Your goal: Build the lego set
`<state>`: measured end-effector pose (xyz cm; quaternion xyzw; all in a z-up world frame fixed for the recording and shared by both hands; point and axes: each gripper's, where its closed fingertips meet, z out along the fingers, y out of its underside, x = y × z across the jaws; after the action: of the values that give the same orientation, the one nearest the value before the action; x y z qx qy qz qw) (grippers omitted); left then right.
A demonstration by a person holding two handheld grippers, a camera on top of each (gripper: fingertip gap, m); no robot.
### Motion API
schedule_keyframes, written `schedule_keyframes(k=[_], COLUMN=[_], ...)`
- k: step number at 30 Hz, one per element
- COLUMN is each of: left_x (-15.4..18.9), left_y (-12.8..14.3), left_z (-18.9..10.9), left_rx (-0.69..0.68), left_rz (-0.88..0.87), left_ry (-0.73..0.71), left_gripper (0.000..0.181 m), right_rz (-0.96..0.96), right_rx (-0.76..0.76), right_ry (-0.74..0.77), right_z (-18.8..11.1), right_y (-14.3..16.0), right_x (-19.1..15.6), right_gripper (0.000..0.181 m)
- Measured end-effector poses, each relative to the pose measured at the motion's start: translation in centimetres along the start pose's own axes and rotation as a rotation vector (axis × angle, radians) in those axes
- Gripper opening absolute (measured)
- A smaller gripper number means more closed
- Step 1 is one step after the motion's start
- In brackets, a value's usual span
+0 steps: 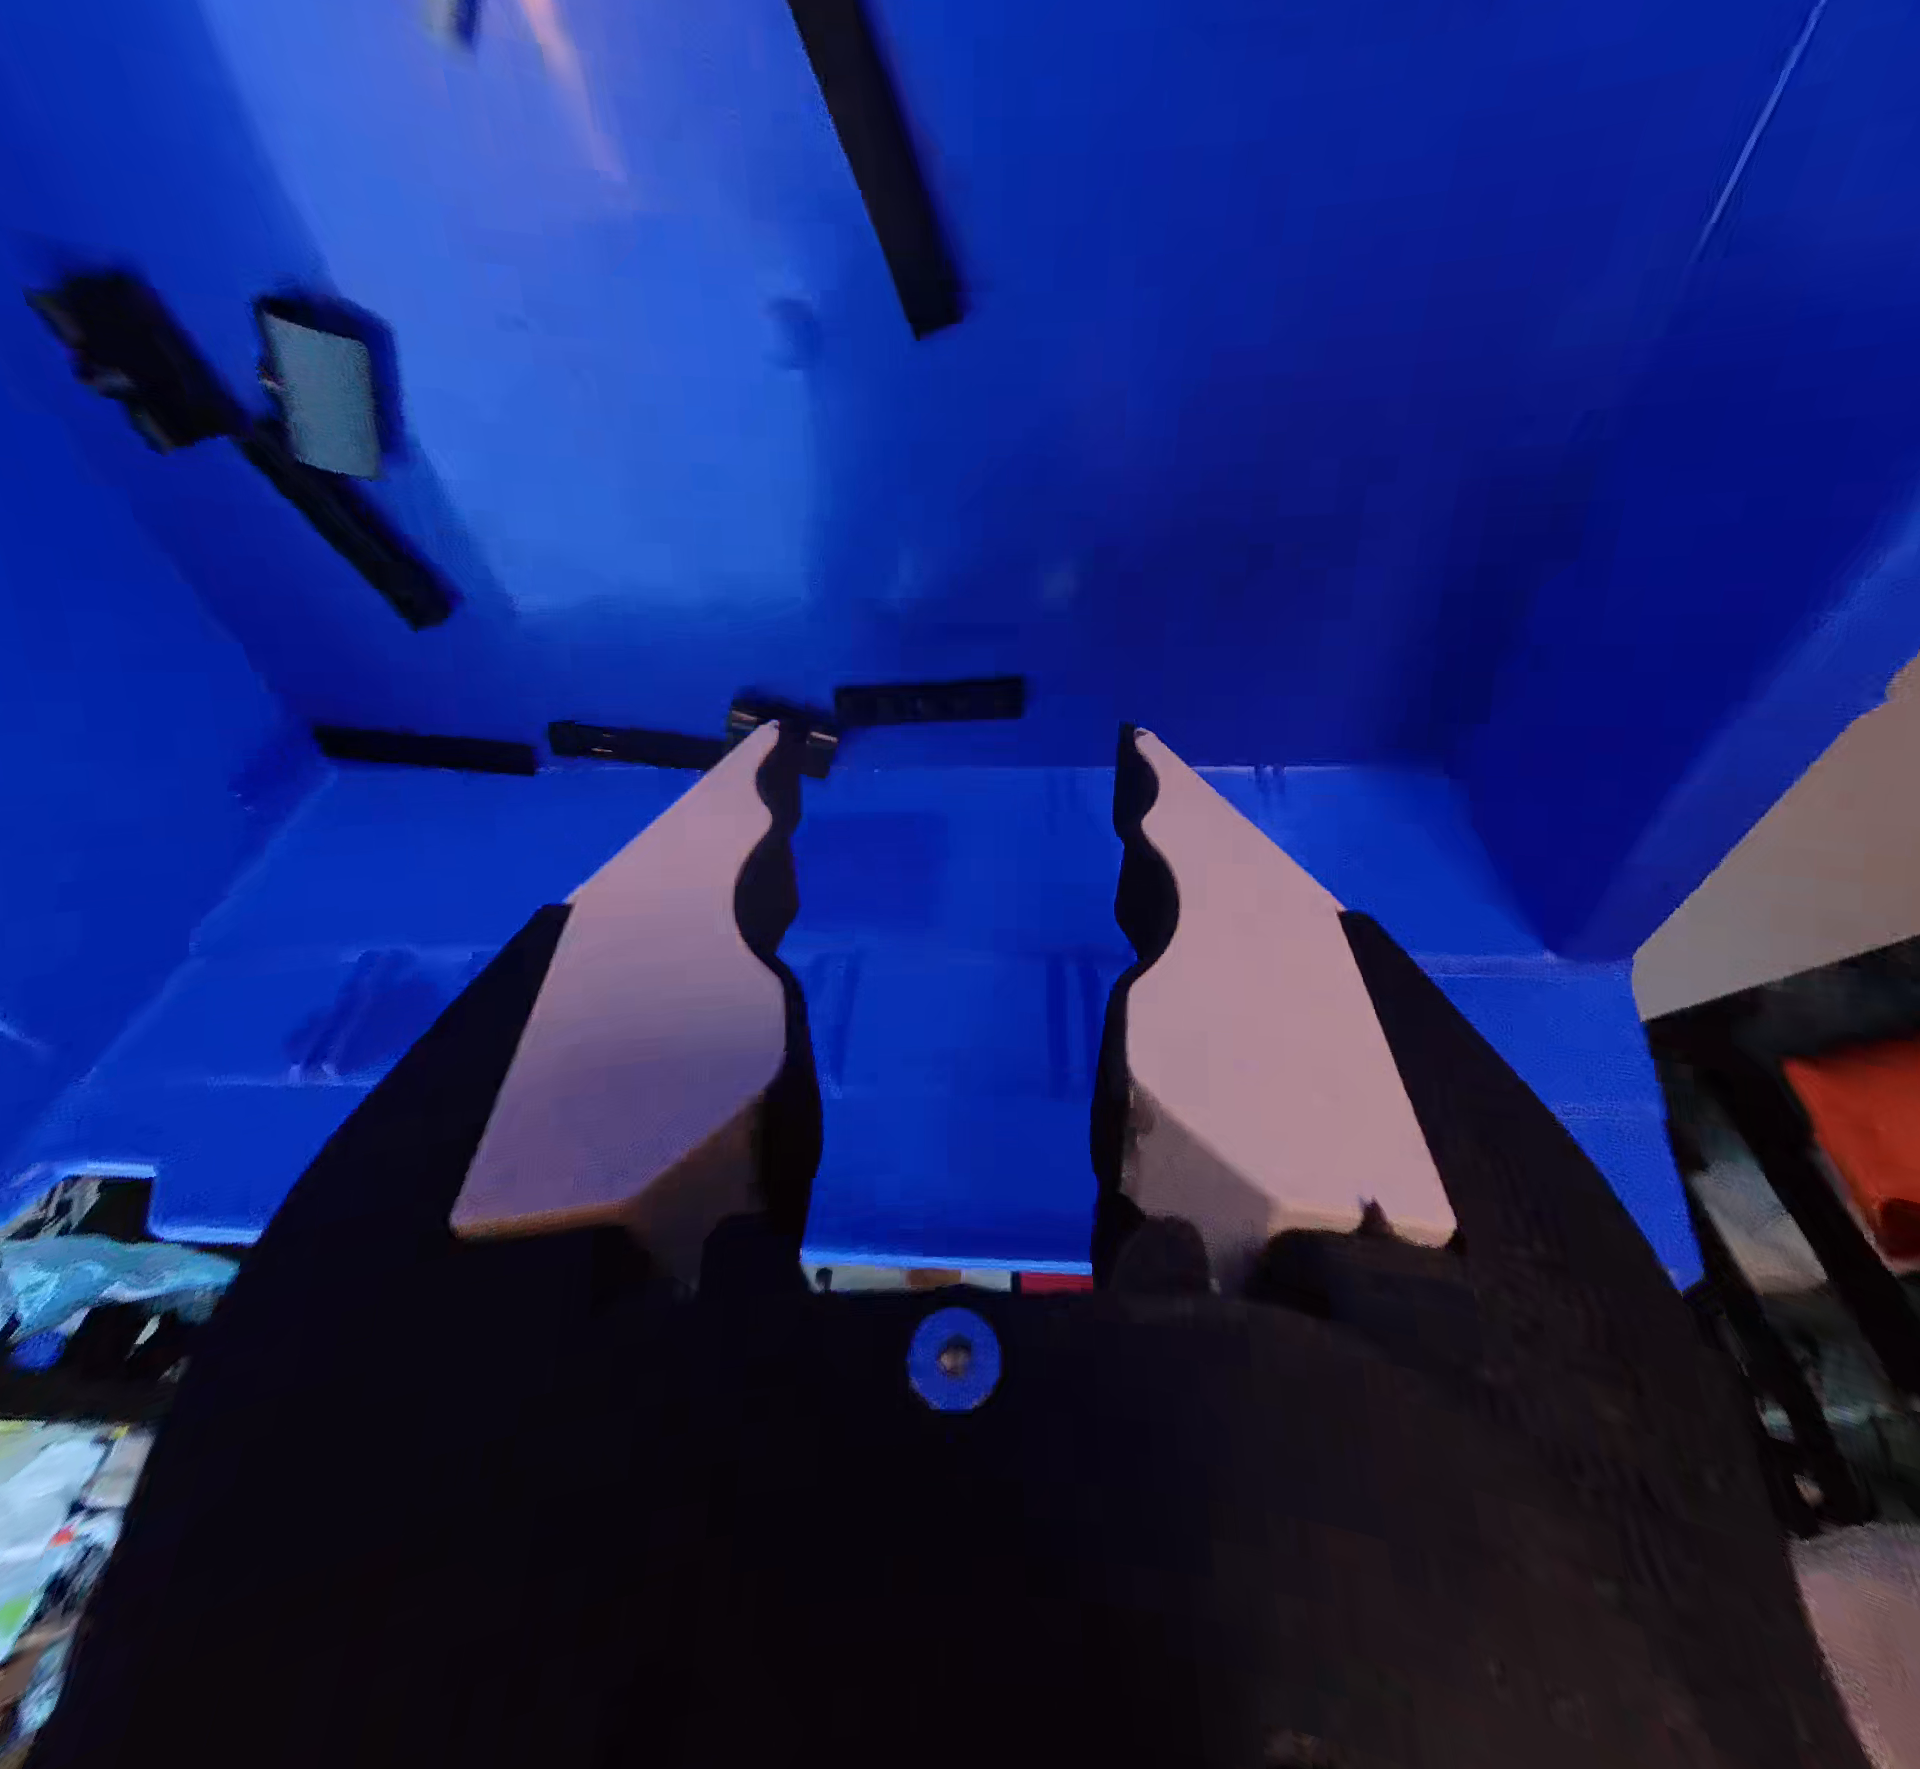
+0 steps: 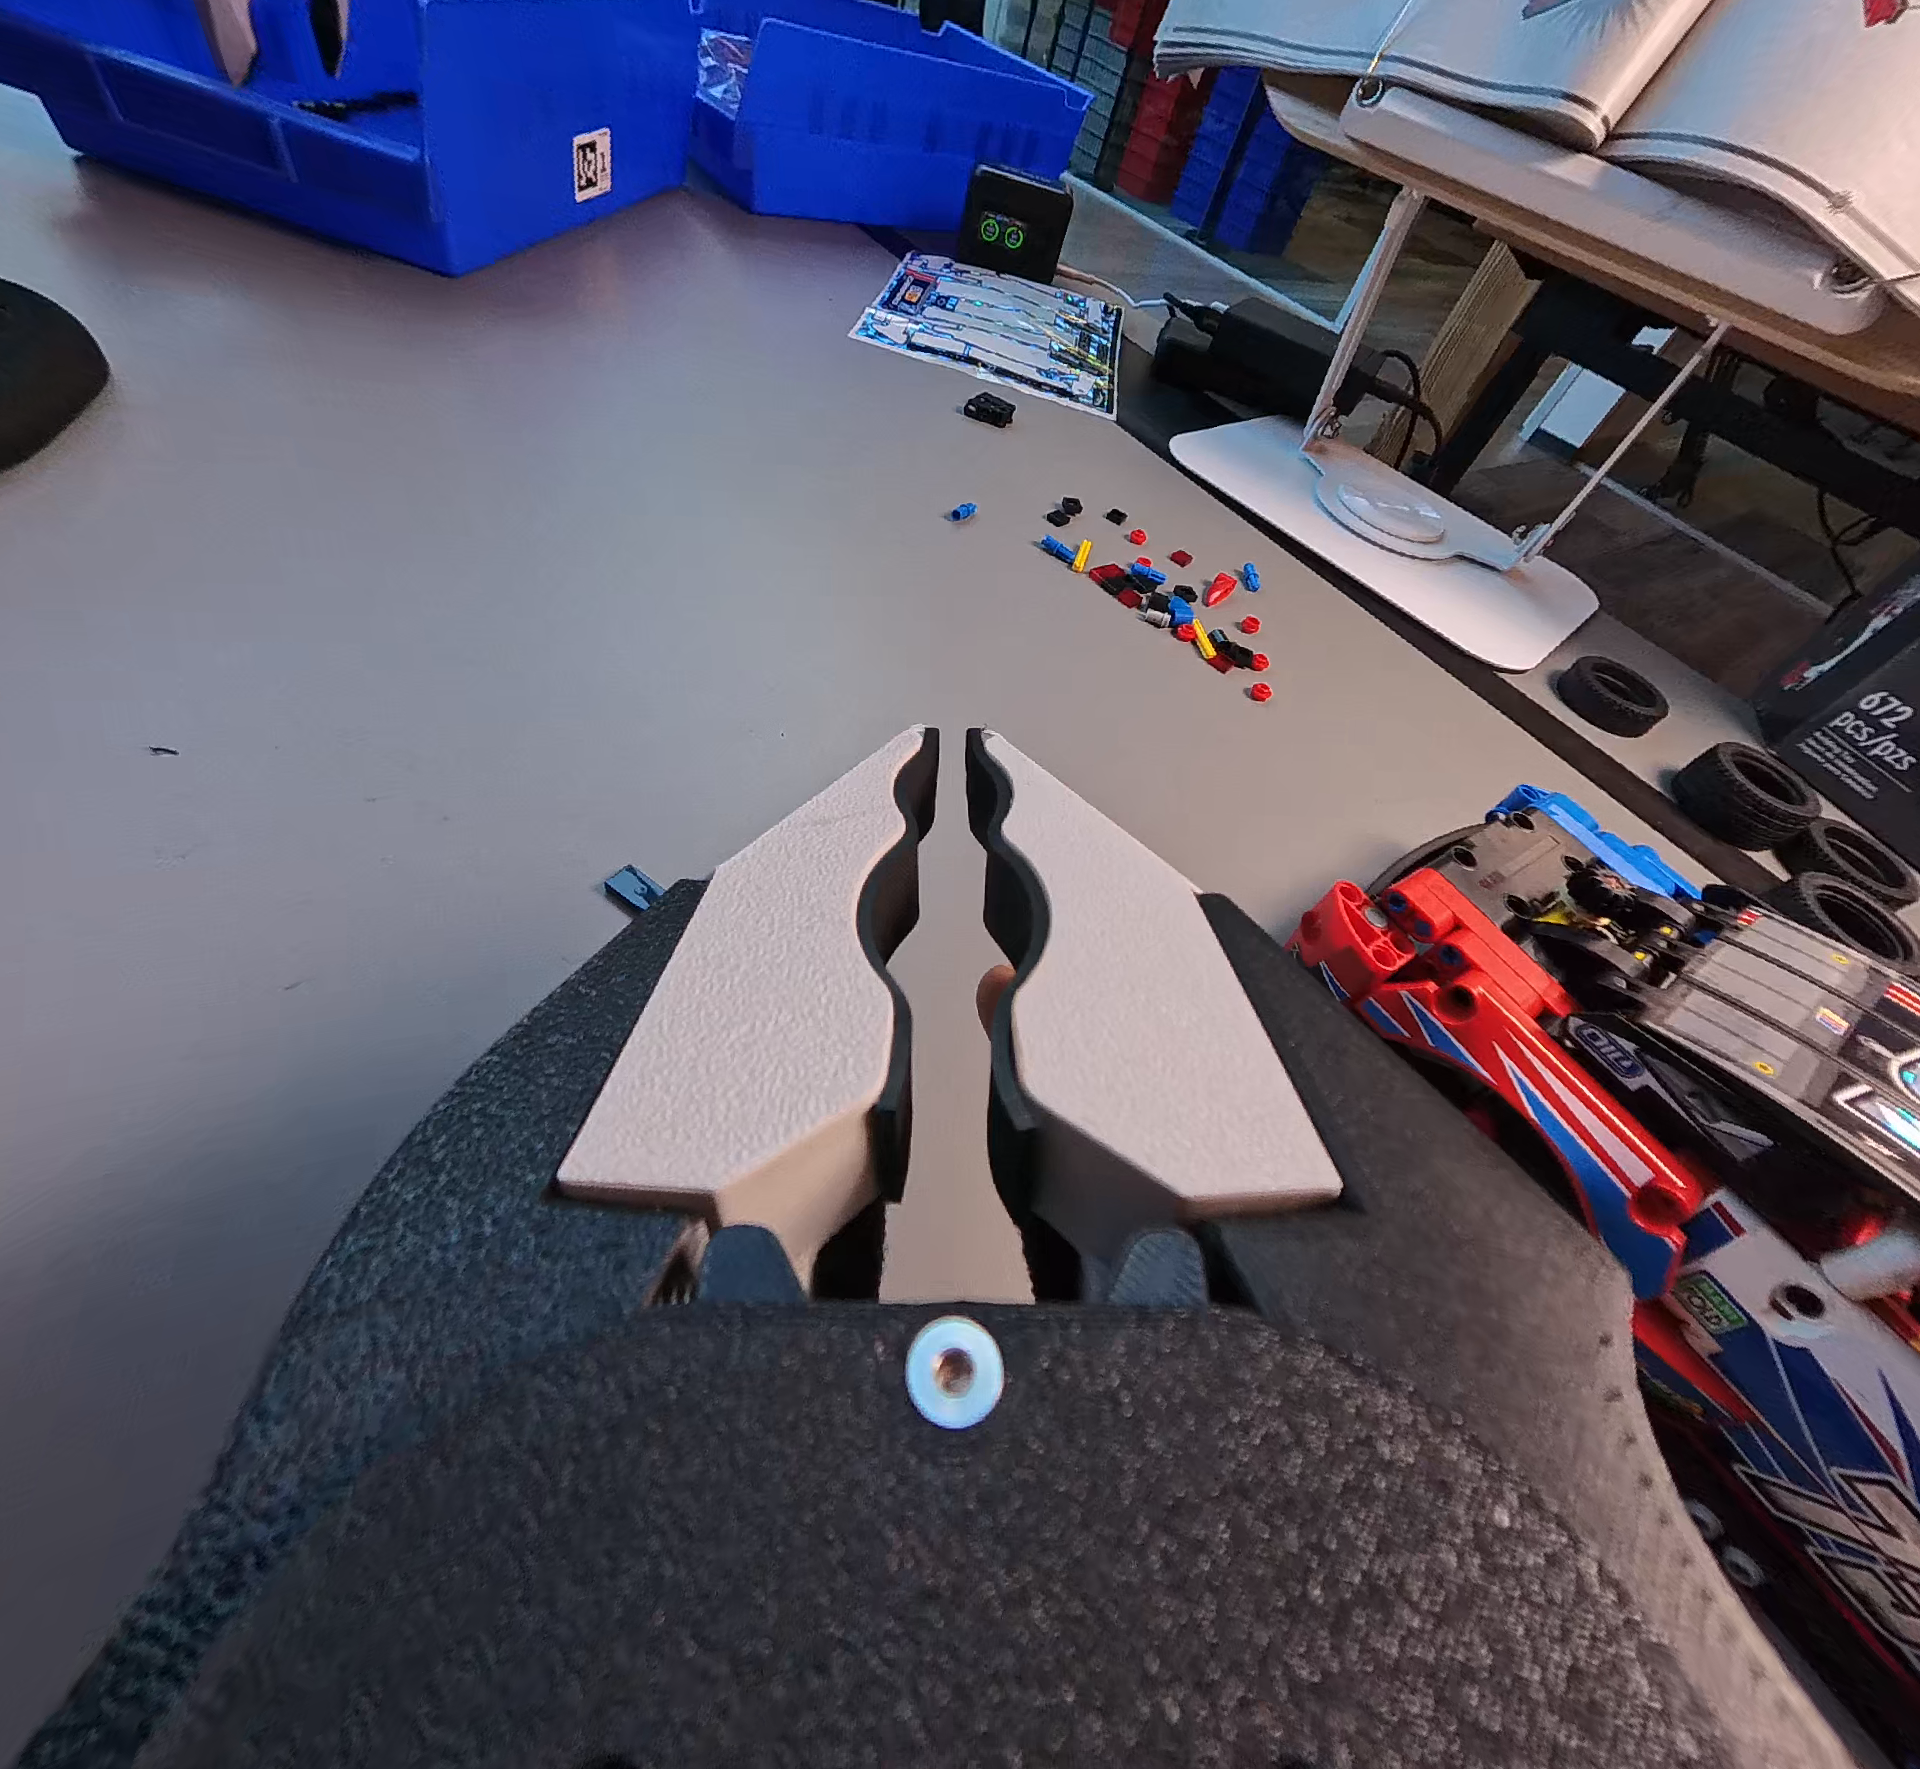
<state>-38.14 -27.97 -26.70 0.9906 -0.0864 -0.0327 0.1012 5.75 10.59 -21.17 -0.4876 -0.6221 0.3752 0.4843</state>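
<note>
The left gripper (image 1: 956,732) reaches into a blue bin (image 1: 1351,472), its two fingers spread wide with nothing between them. Black lego pieces lie on the bin floor. A row of flat black beams (image 1: 623,745) sits along the near bottom edge, and a small black connector (image 1: 800,727) lies right at the tip of one finger. A long black beam (image 1: 857,104) and a black and grey cluster (image 1: 260,400) lie farther back. The picture is blurred, so the exact shapes are hard to tell.

The right gripper (image 2: 951,732) hovers low over the grey table (image 2: 416,628), its fingers almost closed with only a thin slit between them, holding nothing. Just to its right lies the partly built red, blue and black lego car (image 2: 1558,1044). Loose black tyres (image 2: 1745,794) sit beyond the car, and a scatter of small coloured pieces (image 2: 1164,587) lies farther ahead, near an open instruction book on a stand (image 2: 1558,5).

Risks, as judgement: the black pieces in the bin lie close together, so the wide left fingers could close on two at once, or on the wrong one. A flat beam against the bin floor may slide or flip away instead of lifting. The right gripper is close enough to the car to knock it.
</note>
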Motion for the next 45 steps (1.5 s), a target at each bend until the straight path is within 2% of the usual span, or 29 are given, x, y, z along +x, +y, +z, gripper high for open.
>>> schedule_keyframes(k=[5,8,14,16,21,26,29,32,34,36,39,40,43,45], left_x=[-0.6,-0.5,-0.9,-1.0,-0.4,0.6,3.6,8.8,12.6,16.0,19.8,20.9,23.9,25.6], left_y=[1.6,1.7,1.5,1.0,-2.4,-4.8,-7.4,-10.7,-13.1,-15.9,-19.8,-21.2,-25.1,-27.4], left_z=[1.7,2.1,2.5,2.4,1.0,-3.0,-7.3,-11.1,-12.2,-12.0,-10.0,-9.4,-7.9,-7.5], left_rx=[-0.189,-0.218,-0.213,-0.176,0.043,0.221,0.364,0.477,0.498,0.495,0.440,0.433,0.418,0.415], left_rz=[0.075,0.054,0.058,0.059,0.063,0.096,0.186,0.319,0.421,0.515,0.620,0.649,0.703,0.735], left_ry=[-0.025,0.008,0.029,0.032,0.063,0.031,0.014,0.034,0.031,0.021,0.027,0.031,0.057,0.063], left_gripper=[0.056,0.055,0.039,0.038,0.038,0.039,0.038,0.038,0.038,0.038,0.039,0.039,0.039,0.039], right_rz=[0.008,0.006,0.009,0.008,0.003,0.004,0.004,-0.006,-0.010,0.002,0.047,0.065,0.101,0.086], right_rx=[0.004,0.001,-0.001,-0.002,-0.005,0.004,0.001,-0.001,0.005,0.024,0.041,0.044,-0.018,-0.054], right_ry=[0.008,0.008,0.009,0.008,0.007,0.013,0.009,0.005,0.006,0.010,-0.011,-0.056,-0.190,-0.231], right_z=[-0.1,-0.1,-0.1,-0.1,-0.1,-0.2,-0.1,-0.1,-0.2,-0.4,-1.0,-1.2,-1.6,-1.7], right_y=[0.0,0.1,0.2,0.3,0.3,0.2,0.3,0.3,0.1,-0.3,-0.8,-1.0,-0.5,-0.2], right_x=[0.2,0.3,0.4,0.4,0.4,0.5,0.4,0.3,0.3,0.4,0.5,0.0,-1.9,-2.7], right_gripper=[0.003,0.003,0.002,0.002,0.002,0.002,0.002,0.002,0.002,0.002,0.011,0.017,0.049,0.059])
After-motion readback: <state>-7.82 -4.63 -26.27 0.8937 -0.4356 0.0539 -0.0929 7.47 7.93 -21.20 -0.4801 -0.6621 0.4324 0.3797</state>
